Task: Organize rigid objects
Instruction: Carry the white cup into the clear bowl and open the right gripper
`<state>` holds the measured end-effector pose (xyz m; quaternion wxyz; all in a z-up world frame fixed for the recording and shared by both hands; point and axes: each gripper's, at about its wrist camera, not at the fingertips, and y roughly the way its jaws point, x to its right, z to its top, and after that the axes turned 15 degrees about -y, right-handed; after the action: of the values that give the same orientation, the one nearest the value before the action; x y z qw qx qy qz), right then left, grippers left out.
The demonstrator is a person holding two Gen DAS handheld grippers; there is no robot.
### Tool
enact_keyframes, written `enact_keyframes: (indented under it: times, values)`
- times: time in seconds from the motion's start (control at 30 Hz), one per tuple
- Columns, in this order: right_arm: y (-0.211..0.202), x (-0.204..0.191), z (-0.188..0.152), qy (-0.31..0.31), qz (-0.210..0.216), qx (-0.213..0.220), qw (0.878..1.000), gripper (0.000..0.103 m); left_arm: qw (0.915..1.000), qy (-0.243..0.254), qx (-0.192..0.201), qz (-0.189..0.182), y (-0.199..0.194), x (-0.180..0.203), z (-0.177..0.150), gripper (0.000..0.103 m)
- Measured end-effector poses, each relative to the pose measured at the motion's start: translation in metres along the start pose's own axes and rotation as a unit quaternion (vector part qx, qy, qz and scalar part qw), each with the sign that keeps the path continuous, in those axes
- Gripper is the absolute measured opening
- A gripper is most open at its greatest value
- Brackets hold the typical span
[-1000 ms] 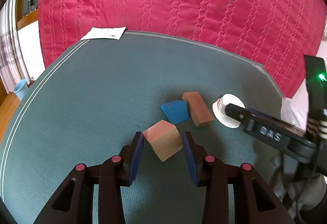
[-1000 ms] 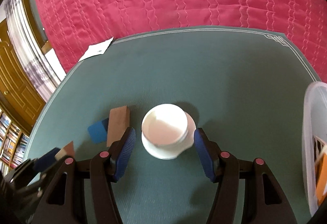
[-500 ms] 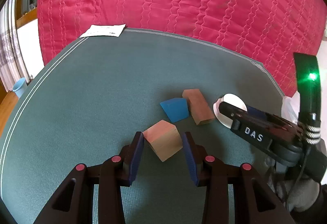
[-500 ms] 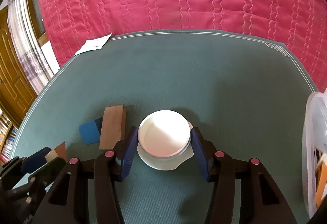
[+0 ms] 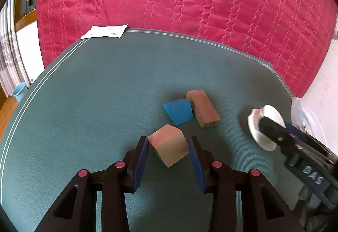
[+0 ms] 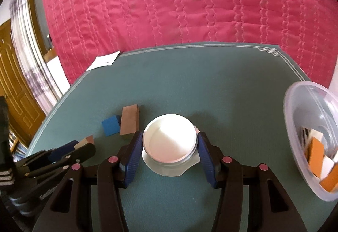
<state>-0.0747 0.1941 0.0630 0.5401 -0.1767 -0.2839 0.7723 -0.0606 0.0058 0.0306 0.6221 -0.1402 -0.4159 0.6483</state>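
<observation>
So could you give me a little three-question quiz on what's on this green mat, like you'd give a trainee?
1. True or false: the right gripper is clamped on the white jar.
2. Which block lies between the left gripper's fingers: A) blue wedge, B) light wooden cube, C) brown bar?
3. What already lies in the clear plastic bowl?

Key: 1 true; 2 B; 3 orange and white pieces.

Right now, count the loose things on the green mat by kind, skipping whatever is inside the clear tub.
Wooden blocks: 2, the light wooden block between the left gripper pads and the brown block.
Blue block: 1.
White jar: 1, gripped by the right gripper.
Paper sheet: 1, at the mat's far corner.
Total: 5.
</observation>
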Motion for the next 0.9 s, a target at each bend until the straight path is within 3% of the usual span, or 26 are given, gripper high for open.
enact_keyframes:
  times: [0.43,0.9]
  values:
    - [-0.045,0.035,-0.018,0.052,-0.044,0.024,0.997,0.053,0.9993,0.003,-0.008,-0.035,-0.005,0.004,0.0,0.042]
    - [-0.086,0.106,-0.038,0.124,-0.129,0.052,0.983,0.053,0.9991,0.031,-0.01,-0.026,-0.005,0.023,-0.012,0.042]
